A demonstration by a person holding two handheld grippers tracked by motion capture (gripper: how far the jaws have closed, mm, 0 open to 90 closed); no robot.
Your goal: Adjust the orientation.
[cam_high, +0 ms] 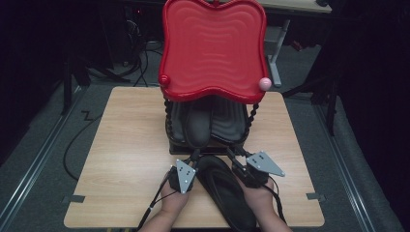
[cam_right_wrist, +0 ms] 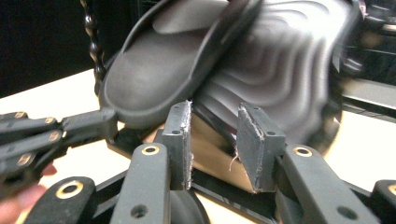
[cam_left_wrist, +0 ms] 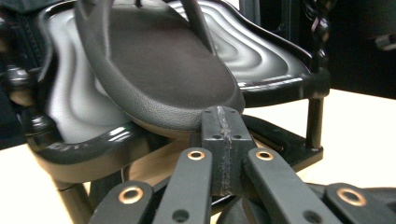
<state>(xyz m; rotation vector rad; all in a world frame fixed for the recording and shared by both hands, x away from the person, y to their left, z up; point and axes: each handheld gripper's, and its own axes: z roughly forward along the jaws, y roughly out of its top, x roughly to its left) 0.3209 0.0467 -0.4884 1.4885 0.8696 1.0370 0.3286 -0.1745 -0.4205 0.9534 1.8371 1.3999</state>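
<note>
Step looks like racking the pair. Nearest, the second sandal [cam_high: 225, 191] lies flat on the tabletop [cam_high: 121, 159] between both hands, not gripped. Left tongs [cam_high: 192, 159] are fully shut, empty, tips just under the heel of the first sandal [cam_left_wrist: 159, 70]. Right tongs [cam_right_wrist: 215, 140] stand part open, nothing between the pads. Farther off, that first sandal sits on the black lower tray [cam_left_wrist: 271, 60], under the red top tray [cam_high: 212, 48]. Next move, I'd judge: grip the tabletop sandal.

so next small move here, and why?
Probably bring the right gripper back to the second sandal on the table and grip it. One sandal already leans on the rack's lower black shelf, space remains beside it, the right jaws stand apart with nothing between, and the left gripper is shut and empty.
</note>
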